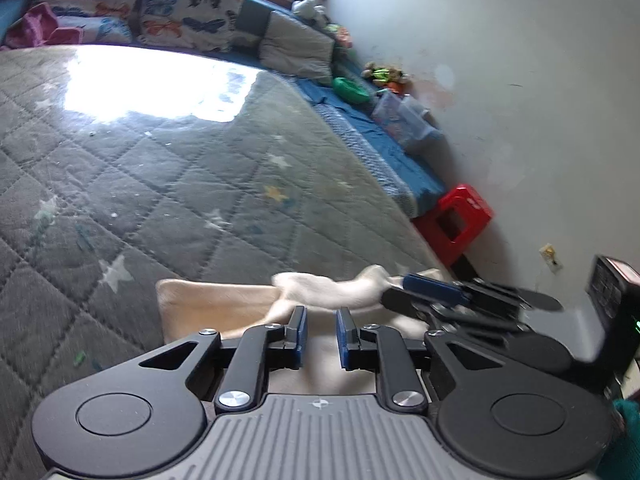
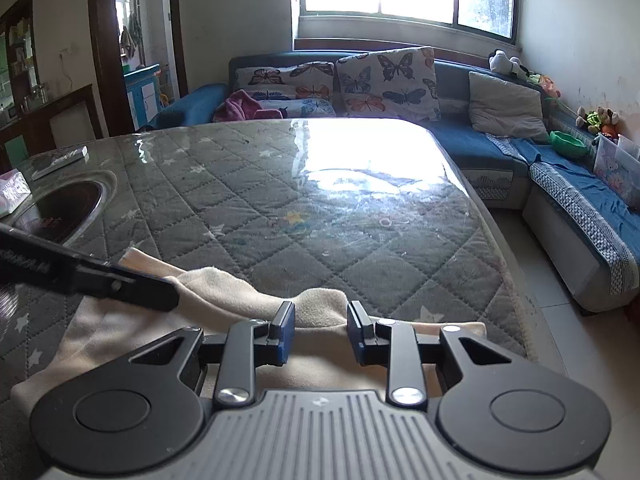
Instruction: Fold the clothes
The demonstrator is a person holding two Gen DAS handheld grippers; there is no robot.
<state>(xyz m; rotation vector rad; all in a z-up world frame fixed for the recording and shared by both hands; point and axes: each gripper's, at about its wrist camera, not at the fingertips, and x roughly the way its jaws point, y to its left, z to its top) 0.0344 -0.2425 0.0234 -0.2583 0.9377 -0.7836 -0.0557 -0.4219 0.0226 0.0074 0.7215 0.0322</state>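
Note:
A cream cloth point(image 1: 208, 304) lies on the grey quilted table near its front edge; it also shows in the right wrist view point(image 2: 224, 292). My left gripper point(image 1: 321, 316) is open just above the cloth, with a raised fold in front of its fingertips. My right gripper point(image 2: 320, 312) is open over the cloth, with a bunched ridge of fabric between and ahead of its blue pads. The right gripper appears in the left wrist view point(image 1: 432, 286), touching a lifted cloth edge. The left gripper's finger shows in the right wrist view point(image 2: 120, 284), resting on the cloth.
The quilted table point(image 2: 320, 208) has a clear plastic cover with window glare. A dark round inset point(image 2: 68, 204), a tissue pack point(image 2: 12, 192) and a remote point(image 2: 60, 162) sit at its left. A blue sofa point(image 2: 560, 184) with pillows wraps behind and right. A red stool point(image 1: 456, 220) stands by the wall.

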